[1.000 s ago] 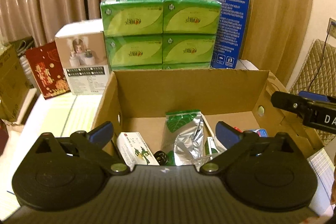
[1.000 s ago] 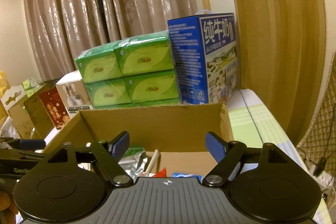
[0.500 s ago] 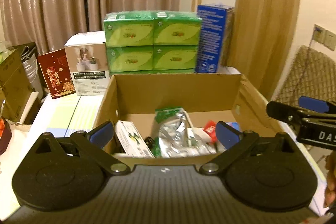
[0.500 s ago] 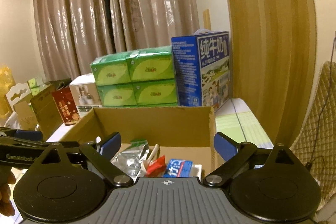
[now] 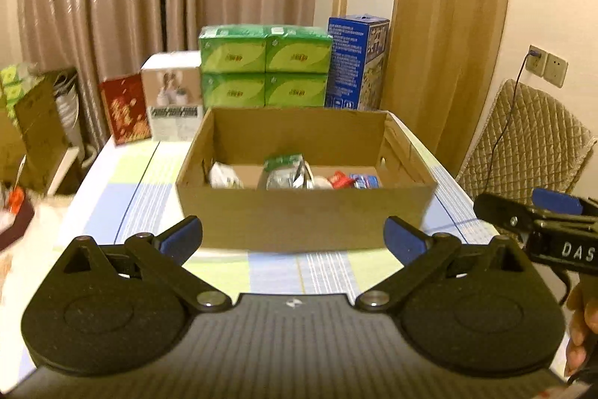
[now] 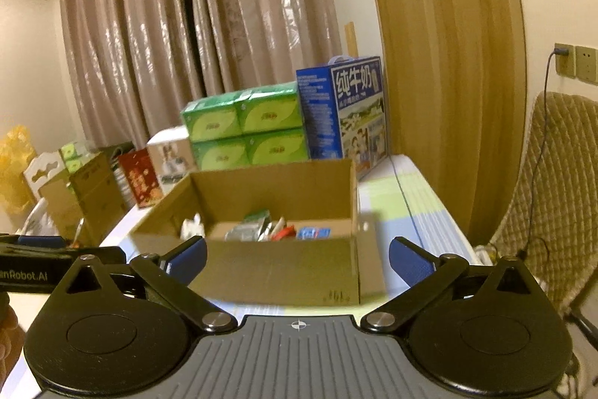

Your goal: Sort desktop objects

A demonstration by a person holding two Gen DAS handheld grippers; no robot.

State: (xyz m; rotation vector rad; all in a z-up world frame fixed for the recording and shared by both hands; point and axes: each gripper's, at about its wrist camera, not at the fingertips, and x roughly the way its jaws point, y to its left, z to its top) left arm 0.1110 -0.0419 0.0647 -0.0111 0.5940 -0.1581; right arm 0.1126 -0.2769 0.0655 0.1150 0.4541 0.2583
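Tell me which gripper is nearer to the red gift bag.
Left. The left gripper faces the cardboard box with the red gift bag ahead to its left; the right gripper sits further right, farther from it.

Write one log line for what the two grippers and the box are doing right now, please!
left gripper: open, empty | right gripper: open, empty | cardboard box: on table, items inside | both grippers short of box

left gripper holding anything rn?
No. The left gripper is wide open with nothing between its fingers, in front of the cardboard box.
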